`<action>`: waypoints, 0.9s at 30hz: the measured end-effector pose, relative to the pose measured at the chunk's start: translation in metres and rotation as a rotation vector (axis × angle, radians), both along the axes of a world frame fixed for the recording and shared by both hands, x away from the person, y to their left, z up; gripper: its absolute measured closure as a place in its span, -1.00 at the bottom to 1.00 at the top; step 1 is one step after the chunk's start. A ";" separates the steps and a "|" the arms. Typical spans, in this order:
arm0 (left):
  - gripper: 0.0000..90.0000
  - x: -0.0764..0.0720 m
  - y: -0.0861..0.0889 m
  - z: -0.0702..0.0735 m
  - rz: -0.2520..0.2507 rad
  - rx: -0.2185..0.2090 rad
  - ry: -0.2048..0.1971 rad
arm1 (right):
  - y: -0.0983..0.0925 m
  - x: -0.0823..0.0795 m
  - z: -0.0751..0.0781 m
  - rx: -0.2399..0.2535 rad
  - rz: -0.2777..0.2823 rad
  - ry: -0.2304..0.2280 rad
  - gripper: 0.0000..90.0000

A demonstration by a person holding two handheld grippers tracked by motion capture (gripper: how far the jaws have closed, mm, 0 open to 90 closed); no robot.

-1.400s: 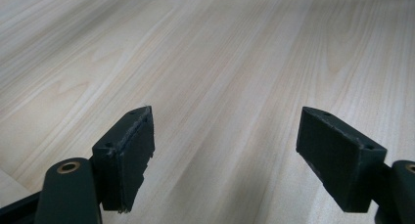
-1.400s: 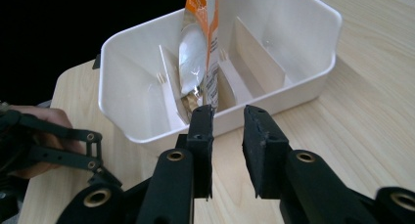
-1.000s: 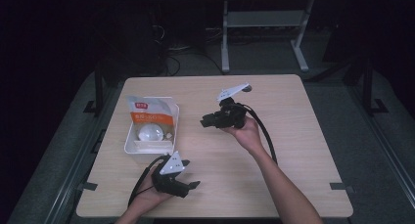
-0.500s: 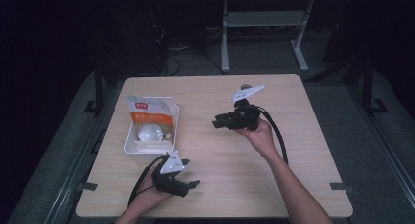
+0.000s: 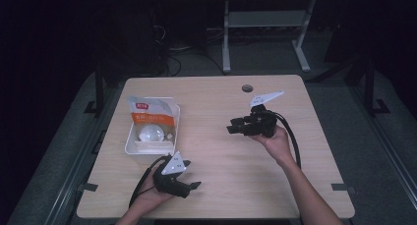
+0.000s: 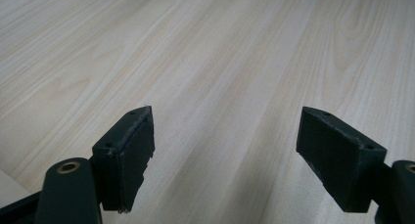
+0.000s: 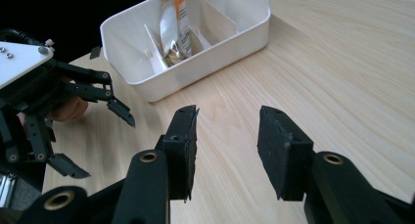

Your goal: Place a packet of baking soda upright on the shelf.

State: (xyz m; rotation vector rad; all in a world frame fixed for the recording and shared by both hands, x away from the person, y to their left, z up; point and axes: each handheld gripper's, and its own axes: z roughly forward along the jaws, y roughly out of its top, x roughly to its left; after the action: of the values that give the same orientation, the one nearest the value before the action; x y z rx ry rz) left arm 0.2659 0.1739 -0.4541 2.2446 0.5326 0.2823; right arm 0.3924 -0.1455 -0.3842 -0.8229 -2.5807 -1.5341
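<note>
Packing looks done or nearly so: white plastic divided bin (image 5: 151,131) near the desk's left edge holds an orange-labelled pouch (image 5: 148,112) and pale round bulb (image 5: 150,133), while right gripper (image 5: 238,126), jaws just been opening with nothing between, and left gripper (image 5: 192,185), jaws wide, are empty.

The right gripper (image 7: 227,155) hangs over the wooden bench (image 7: 342,87), its jaws apart, just opening further, with nothing between them. Ahead stands a white divided bin (image 7: 195,62) holding an orange-and-white packet (image 7: 175,23). The left gripper (image 7: 95,131) sits nearby, open.
</note>
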 end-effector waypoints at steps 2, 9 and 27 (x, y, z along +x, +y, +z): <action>-0.52 0.000 0.000 0.000 0.001 0.000 -0.001 | -0.005 -0.001 -0.001 -0.001 -0.012 0.000 0.24; -0.52 0.000 0.001 0.000 0.005 -0.001 -0.002 | -0.020 -0.007 -0.002 -0.007 -0.034 0.001 0.21; -0.52 0.000 0.000 0.000 0.014 -0.007 -0.002 | -0.057 -0.028 -0.009 -0.015 -0.090 0.018 0.09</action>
State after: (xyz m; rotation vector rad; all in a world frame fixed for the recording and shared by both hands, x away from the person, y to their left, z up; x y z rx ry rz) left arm 0.2661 0.1744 -0.4543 2.2346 0.5473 0.2892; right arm 0.3642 -0.2026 -0.3937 -0.9619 -2.5788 -1.5245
